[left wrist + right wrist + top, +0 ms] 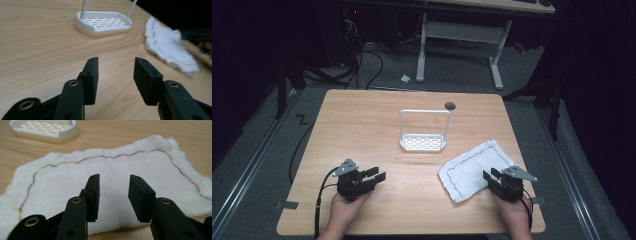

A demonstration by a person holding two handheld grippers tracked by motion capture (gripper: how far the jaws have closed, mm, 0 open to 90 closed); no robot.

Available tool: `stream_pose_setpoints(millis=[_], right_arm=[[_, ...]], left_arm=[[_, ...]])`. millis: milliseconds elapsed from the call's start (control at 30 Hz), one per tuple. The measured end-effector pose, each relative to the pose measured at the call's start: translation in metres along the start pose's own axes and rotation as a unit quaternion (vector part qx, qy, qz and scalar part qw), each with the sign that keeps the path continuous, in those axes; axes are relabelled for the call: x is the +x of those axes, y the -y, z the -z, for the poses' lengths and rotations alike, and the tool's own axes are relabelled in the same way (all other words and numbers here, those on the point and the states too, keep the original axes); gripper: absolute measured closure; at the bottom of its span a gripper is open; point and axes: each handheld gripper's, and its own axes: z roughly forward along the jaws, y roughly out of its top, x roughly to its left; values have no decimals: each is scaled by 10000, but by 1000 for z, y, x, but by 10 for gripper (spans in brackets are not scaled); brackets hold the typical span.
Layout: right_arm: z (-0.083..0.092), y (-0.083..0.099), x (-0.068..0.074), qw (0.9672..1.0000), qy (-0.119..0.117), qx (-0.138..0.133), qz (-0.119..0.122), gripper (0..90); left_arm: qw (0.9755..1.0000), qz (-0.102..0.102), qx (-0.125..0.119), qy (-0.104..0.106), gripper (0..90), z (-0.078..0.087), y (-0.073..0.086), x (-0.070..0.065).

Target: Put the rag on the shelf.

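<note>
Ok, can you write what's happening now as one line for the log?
left gripper: open, holds nothing | right gripper: open, jaws over cloth edge | rack: empty, mid table | cloth: flat

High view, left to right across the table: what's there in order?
Left gripper, black with jaws open, held in a hand → white slotted plastic rack with a tall wire-like handle → white cloth with coloured stitched border → right gripper, black, jaws open, over the cloth's edge.

Dim room; grey floor (387, 70); white-legged desk (459, 32); trailing cables (362, 55).
</note>
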Motion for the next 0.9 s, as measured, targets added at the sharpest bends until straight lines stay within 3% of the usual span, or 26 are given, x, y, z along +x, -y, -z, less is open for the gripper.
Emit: stream_pose_setpoints(millis=[67,233,433,533,667,900], right_arm=[[0,0,-1,9999,3,20,-98,627],[3,4,-2,10000,7,38,12,641],[10,5,-13,10000,44,-46,-40,653],[12,6,-20,9999,63,-58,-62,656],[13,8,-30,9998,54,-97,-151,659],[12,8,-31,9998,32,-122,-154,648]], left_arm=[[10000,5,-14,8,548,-3,-1,-1],[9999,-97,64,0,515,-12,-2,-5],[9982,-457,377,60,476,-46,-7,-25],[9980,-476,408,63,478,-54,-7,-28],[9980,-460,427,-41,476,-52,-5,-25],[9989,-327,321,53,461,-40,-3,-23]])
